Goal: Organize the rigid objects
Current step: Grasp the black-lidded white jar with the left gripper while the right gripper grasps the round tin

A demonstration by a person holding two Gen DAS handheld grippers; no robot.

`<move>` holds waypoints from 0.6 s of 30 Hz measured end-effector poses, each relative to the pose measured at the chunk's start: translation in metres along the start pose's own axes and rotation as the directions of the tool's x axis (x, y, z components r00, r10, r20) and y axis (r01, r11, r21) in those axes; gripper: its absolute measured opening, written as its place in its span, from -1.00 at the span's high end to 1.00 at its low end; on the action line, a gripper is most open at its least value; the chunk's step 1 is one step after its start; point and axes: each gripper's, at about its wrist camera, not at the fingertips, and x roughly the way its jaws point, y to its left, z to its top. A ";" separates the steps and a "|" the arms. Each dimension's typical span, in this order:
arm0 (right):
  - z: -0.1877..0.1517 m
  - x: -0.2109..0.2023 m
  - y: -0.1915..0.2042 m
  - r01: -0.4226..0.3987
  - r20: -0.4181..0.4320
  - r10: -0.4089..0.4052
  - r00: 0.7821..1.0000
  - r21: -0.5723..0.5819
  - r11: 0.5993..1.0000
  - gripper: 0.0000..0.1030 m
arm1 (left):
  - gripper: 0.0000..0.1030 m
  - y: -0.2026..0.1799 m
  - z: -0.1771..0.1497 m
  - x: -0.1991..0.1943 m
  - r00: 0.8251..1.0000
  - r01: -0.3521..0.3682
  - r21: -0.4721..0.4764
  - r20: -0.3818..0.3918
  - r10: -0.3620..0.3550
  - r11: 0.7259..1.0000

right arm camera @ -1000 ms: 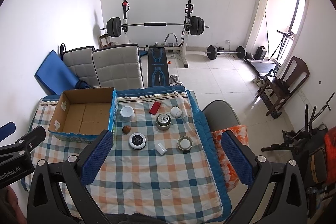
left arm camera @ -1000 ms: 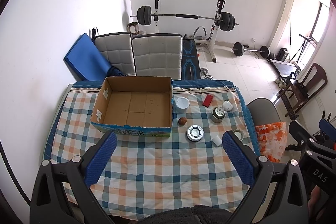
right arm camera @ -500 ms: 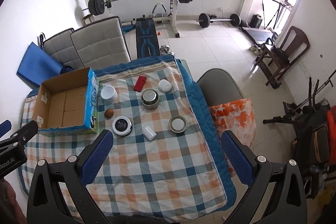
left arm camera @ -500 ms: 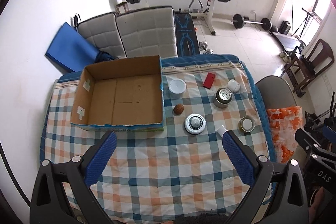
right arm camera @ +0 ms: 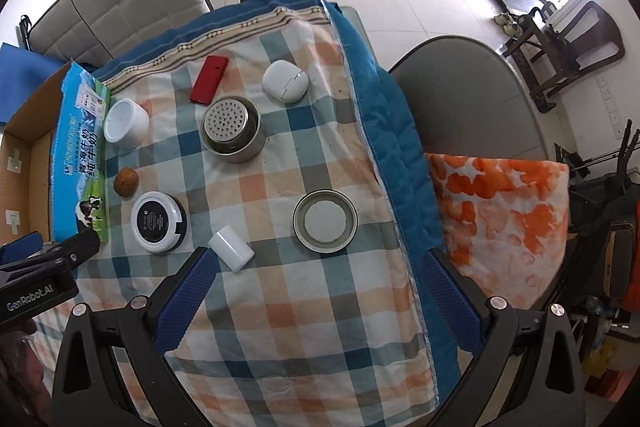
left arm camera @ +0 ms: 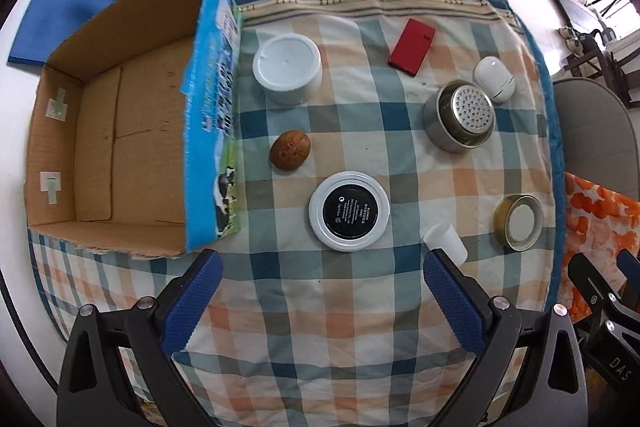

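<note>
Both grippers have been lowered toward the table since a second ago; objects now fill far more of each view. Left gripper (left arm camera: 322, 269) is held with jaws spread wide, nothing between them, above the checked tablecloth (left arm camera: 320, 311). Right gripper (right arm camera: 318, 269) is likewise wide apart and empty.

Just ahead of the left gripper the black-and-white round tin (left arm camera: 349, 211) is seen, flanked by the walnut-like brown ball (left arm camera: 290, 150) and the small white cylinder (left arm camera: 445, 242), which lies just beside the right fingertip. Further out: white tub (left arm camera: 287, 67), red case (left arm camera: 412, 47), perforated steel cup (left arm camera: 460, 115), white earbud case (left arm camera: 495, 79), metal lid (left arm camera: 518, 223). The cardboard box (left arm camera: 120, 131) is open and empty, at the left, its blue side just beside the ball.

In the right wrist view the metal lid (right arm camera: 325, 221) sits directly ahead, clear access; the white cylinder (right arm camera: 231, 247) lies tipped over, just beside the left fingertip. Only this view shows the grey chair (right arm camera: 472, 95) and orange patterned cushion (right arm camera: 504, 215) past the table edge.
</note>
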 end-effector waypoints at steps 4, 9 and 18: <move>0.011 0.037 -0.012 0.006 -0.068 -0.005 0.998 0.015 1.000 -1.00 | -1.00 -0.014 0.015 0.041 0.998 -0.014 0.009 -0.067 0.014 1.000; 0.019 0.079 -0.023 -0.010 -0.153 0.017 0.988 0.051 0.999 -1.00 | -1.00 -0.018 0.026 0.079 0.989 -0.044 0.008 -0.139 0.045 0.999; 0.023 0.135 -0.028 -0.061 -0.275 0.093 0.957 0.125 0.990 -1.00 | -1.00 -0.009 0.042 0.118 0.976 -0.044 -0.008 -0.216 0.041 0.999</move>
